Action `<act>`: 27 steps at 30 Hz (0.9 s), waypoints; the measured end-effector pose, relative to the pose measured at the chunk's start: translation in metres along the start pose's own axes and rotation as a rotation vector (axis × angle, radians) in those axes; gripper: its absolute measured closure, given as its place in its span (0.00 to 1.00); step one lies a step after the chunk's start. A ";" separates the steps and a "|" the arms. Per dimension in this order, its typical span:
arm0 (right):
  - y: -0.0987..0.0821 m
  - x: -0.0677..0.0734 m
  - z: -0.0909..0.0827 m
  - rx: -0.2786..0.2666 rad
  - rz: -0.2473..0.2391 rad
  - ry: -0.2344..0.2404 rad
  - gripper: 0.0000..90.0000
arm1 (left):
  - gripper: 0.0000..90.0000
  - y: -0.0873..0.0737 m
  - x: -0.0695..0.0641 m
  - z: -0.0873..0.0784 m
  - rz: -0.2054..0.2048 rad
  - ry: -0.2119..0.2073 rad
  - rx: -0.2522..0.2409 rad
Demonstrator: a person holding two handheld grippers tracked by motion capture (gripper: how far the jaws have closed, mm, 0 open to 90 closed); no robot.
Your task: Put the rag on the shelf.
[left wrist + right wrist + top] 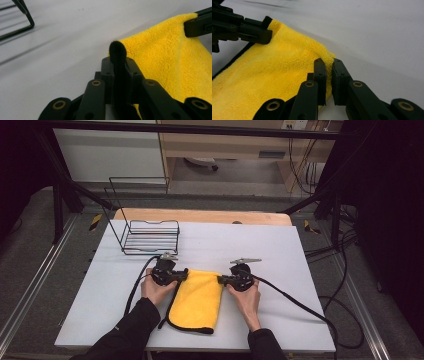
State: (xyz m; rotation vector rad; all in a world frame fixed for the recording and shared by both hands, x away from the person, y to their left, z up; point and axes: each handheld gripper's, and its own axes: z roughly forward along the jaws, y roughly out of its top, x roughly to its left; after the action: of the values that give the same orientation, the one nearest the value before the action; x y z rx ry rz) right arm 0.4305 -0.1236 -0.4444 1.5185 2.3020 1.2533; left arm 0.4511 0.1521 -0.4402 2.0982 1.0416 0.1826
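**Both far corners of the yellow cloth pinched, ready for a fold**

Here the yellow cloth [196, 300] lies flat on the white table [280, 245], near the person's edge, with the black-trimmed hem running down its 9 o'clock side and around its near end. The left gripper [184, 274] sits at the cloth's 11 o'clock corner; in the left gripper view its jaws are closed on the black trim, which stands up between the pads [117, 75]. The right gripper [220, 279] sits at the 1 o'clock corner; in the right gripper view its jaws are pressed together on the yellow edge [328, 75], with a fold of pile pinched between them. The left hand [156, 291] and right hand [247, 297] rest low, close to the tabletop. A black wire rack [150, 236] stands well apart, at about 11 o'clock from the cloth, toward the far side of the table.

By my reading, the step in hand is securing the two far corners, and both grips look complete. The next move would likely call for lifting both corners together and carrying them toward the near hem at 6 o'clock, keeping the hands level so the edge stays straight. The right grip holds little fabric and could slip if pulled sharply.
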 end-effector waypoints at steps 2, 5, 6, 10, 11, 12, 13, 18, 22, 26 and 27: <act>0.001 0.002 -0.005 -0.014 -0.011 0.008 0.93 | 0.89 0.001 -0.002 -0.006 0.006 -0.003 -0.028; 0.003 0.005 -0.013 -0.044 -0.026 0.023 0.93 | 0.89 0.002 -0.005 -0.016 0.019 -0.004 -0.063; 0.003 0.006 -0.015 -0.052 -0.032 0.027 0.93 | 0.89 0.003 -0.007 -0.020 0.022 -0.005 -0.073; 0.008 0.014 -0.023 -0.078 -0.067 0.030 0.93 | 0.89 0.002 -0.011 -0.033 0.042 -0.001 -0.112; 0.010 0.018 -0.027 -0.095 -0.082 0.033 0.93 | 0.89 0.001 -0.012 -0.037 0.041 0.000 -0.123; 0.010 0.018 -0.027 -0.095 -0.082 0.033 0.93 | 0.89 0.001 -0.012 -0.040 0.041 0.001 -0.136; 0.011 0.020 -0.029 -0.104 -0.089 0.039 0.93 | 0.89 0.001 -0.012 -0.043 0.040 -0.001 -0.147; 0.012 0.028 -0.038 -0.145 -0.138 0.046 0.93 | 0.89 0.000 -0.016 -0.056 0.053 -0.007 -0.192; 0.012 0.030 -0.046 -0.173 -0.162 0.053 0.93 | 0.89 0.002 -0.022 -0.065 0.076 -0.004 -0.224; 0.013 0.033 -0.052 -0.194 -0.175 0.063 0.93 | 0.89 0.003 -0.026 -0.073 0.083 0.002 -0.241; 0.014 0.034 -0.053 -0.201 -0.188 0.060 0.93 | 0.89 0.003 -0.027 -0.074 0.084 0.005 -0.246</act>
State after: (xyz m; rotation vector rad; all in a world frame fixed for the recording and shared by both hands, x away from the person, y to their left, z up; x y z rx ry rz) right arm 0.3974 -0.1244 -0.3894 1.1864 2.2146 1.4440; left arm 0.4027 0.1740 -0.3811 1.9191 0.8868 0.3404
